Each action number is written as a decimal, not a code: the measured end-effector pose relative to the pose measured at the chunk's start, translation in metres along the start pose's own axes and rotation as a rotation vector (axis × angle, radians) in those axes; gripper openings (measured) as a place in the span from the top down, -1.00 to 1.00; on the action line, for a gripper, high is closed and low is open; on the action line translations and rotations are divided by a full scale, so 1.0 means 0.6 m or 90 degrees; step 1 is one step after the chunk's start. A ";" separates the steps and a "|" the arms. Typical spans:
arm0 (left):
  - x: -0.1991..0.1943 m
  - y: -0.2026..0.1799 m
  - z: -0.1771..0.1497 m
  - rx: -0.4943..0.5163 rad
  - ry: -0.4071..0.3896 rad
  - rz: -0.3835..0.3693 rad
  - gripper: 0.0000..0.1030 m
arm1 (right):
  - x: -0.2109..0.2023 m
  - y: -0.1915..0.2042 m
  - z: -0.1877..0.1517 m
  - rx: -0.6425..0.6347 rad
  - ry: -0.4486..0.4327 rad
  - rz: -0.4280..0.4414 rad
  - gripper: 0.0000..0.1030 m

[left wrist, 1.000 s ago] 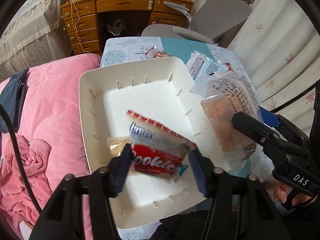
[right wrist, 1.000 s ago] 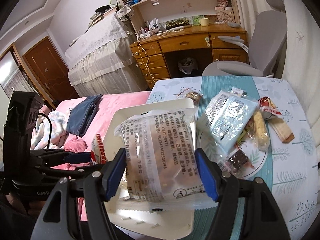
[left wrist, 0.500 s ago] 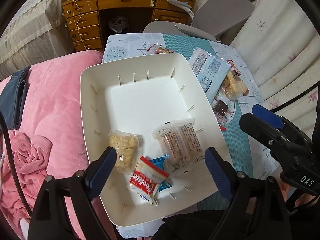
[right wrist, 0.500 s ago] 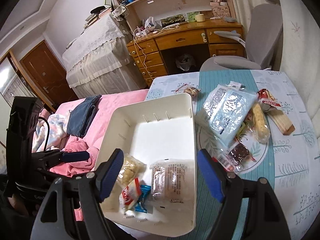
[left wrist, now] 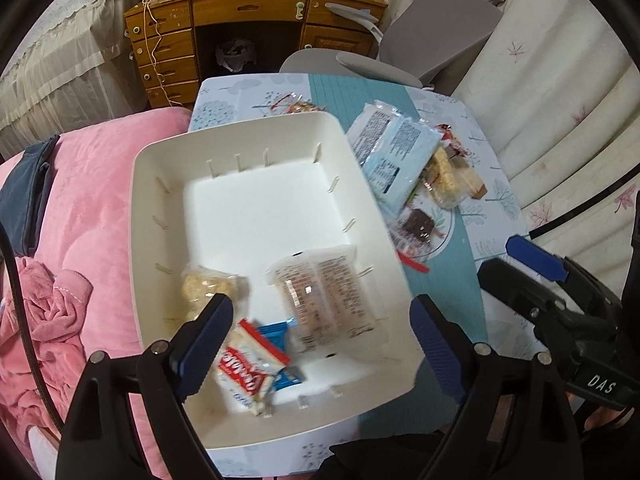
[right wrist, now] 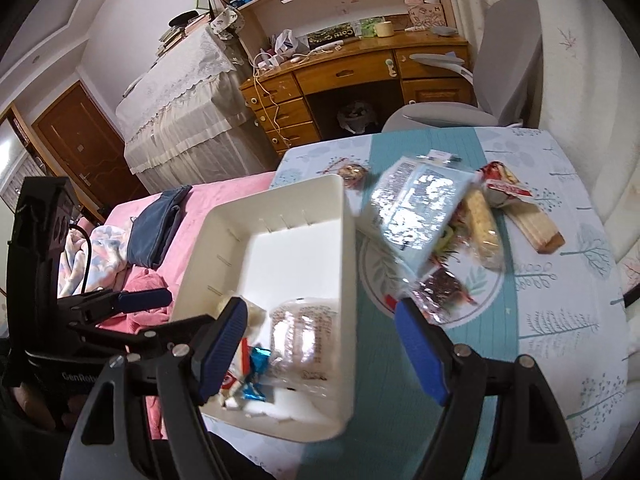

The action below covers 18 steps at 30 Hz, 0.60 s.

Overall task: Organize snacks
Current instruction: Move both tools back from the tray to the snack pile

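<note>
Both pairs of jaws stand wide apart and hold nothing. In the left wrist view my left gripper point(left wrist: 320, 332) hovers at the bottom centre of the frame over the near end of the white bin point(left wrist: 256, 148). In the right wrist view my right gripper point(right wrist: 320, 340) sits bottom centre, straddling the bin's right wall, one blue pad over the bin and one over the table.

Three snacks lie inside the bin, all at its near end, lower centre of the left view: a red-and-white cookie packet point(left wrist: 250, 368) resting on a small blue wrapper point(left wrist: 286, 376), a clear printed pack of brown biscuits point(left wrist: 320, 300) just right of it, and a clear bag of pale crumbly pieces point(left wrist: 204, 288) to the left. The far half of the bin is bare white floor.

More snacks wait on the patterned tablecloth point(right wrist: 560, 320), right of the bin: a large light-blue pack point(right wrist: 416, 208) leaning near the bin's far right corner, a yellow puffed bar point(right wrist: 482, 224), a wafer bar point(right wrist: 536, 228), a dark brownie piece point(right wrist: 442, 284), and a small wrapped sweet point(right wrist: 352, 172) near the bin's far corner.

I judge the sorting under halfway: three pieces in, at least five left to move.
</note>
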<state>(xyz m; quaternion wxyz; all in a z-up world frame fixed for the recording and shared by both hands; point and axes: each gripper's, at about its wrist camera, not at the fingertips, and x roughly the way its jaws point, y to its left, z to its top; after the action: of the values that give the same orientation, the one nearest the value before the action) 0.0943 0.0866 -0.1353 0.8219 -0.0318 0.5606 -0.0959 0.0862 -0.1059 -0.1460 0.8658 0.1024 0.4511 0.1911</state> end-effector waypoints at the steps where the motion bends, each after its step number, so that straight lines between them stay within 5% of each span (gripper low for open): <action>1: 0.001 -0.010 0.003 -0.002 -0.004 0.000 -0.73 | -0.003 -0.007 0.000 0.002 0.002 -0.002 -0.50; 18: 0.037 -0.148 0.124 0.006 -0.055 0.012 -0.73 | -0.033 -0.171 0.021 0.048 0.037 -0.019 -0.49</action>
<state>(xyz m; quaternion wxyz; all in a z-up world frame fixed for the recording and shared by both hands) 0.1604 -0.0086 -0.1142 0.8463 -0.0264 0.5244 -0.0895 0.1106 -0.2075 -0.1601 0.8506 0.1226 0.4843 0.1642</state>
